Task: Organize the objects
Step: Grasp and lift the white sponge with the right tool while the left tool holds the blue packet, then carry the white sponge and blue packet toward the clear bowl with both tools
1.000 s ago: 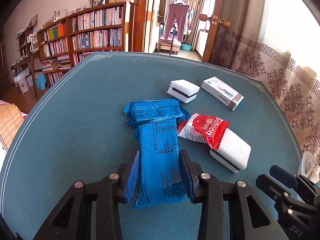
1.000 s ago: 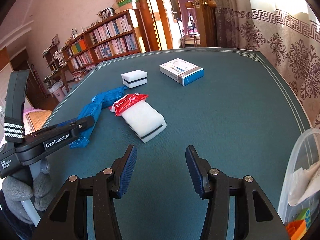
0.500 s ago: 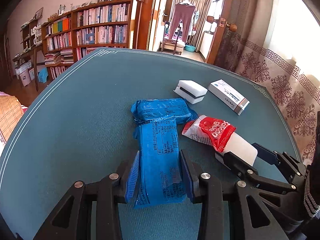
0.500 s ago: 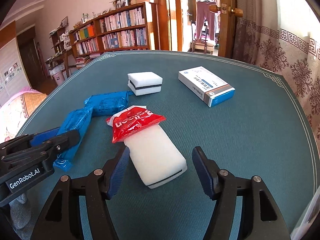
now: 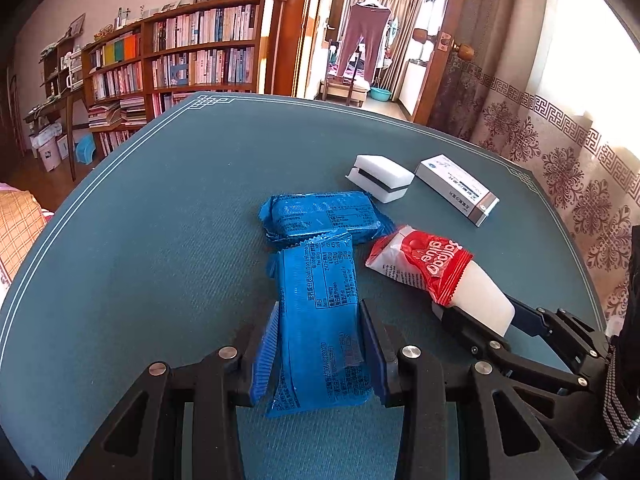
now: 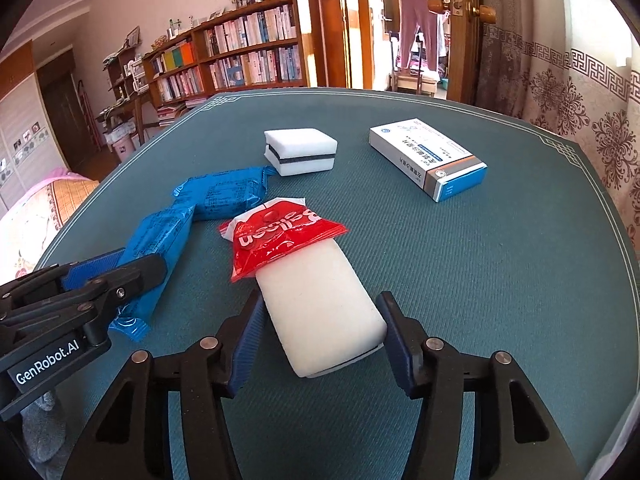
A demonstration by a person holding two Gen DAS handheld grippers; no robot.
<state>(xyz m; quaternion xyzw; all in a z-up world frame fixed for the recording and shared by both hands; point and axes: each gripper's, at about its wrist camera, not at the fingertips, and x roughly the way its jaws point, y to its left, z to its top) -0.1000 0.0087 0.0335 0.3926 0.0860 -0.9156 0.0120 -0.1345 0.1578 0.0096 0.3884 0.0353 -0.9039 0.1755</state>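
Observation:
My left gripper is shut on the near end of a blue snack packet lying on the teal table. A second blue packet lies crosswise at its far end. A long white sponge sits between the fingers of my right gripper. The jaws are closing, and both pads touch the sponge's sides. A red packet lies over the sponge's far end. In the left wrist view the right gripper shows at the sponge's near end.
A small white sponge with a dark stripe and a white and blue box lie farther back. Bookshelves and a doorway stand beyond the table. A patterned curtain hangs on the right.
My right gripper moved in from the open table to the long white sponge; its jaws widened, then narrowed around the sponge. The left gripper kept still on the blue packet.

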